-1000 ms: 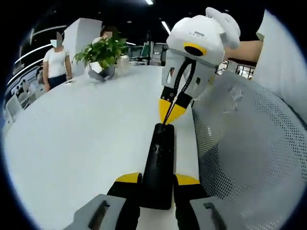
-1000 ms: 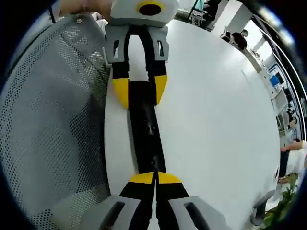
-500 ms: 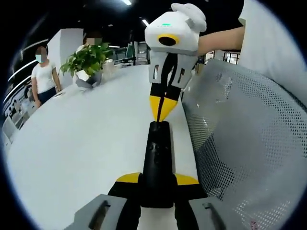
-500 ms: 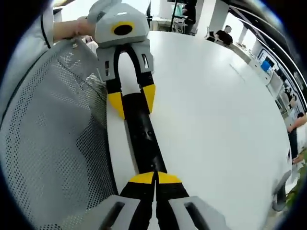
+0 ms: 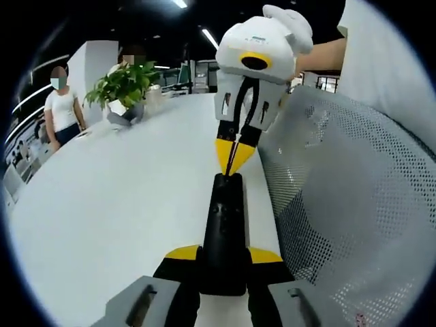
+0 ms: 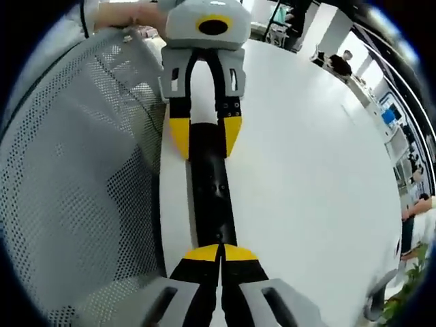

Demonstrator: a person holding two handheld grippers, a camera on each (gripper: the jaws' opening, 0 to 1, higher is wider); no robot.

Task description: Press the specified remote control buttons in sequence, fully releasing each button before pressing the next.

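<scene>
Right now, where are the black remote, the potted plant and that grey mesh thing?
remote (image 5: 225, 231), left gripper view, middle of its black body.
potted plant (image 5: 125, 83), left gripper view, its green leaves.
mesh chair back (image 6: 75, 170), right gripper view, middle of the mesh.

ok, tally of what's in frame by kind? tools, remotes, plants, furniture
Tools: 2, left tool shut on the remote, right tool shut, tips at its far end
Remotes: 1, black remote
Plants: 1, potted plant
Tables: 1, white table
Mesh chairs: 1, mesh chair back
Total: 6

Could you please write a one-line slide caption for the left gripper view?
Left tongs clamp a black remote while the closed right tongs touch its far end.
</scene>
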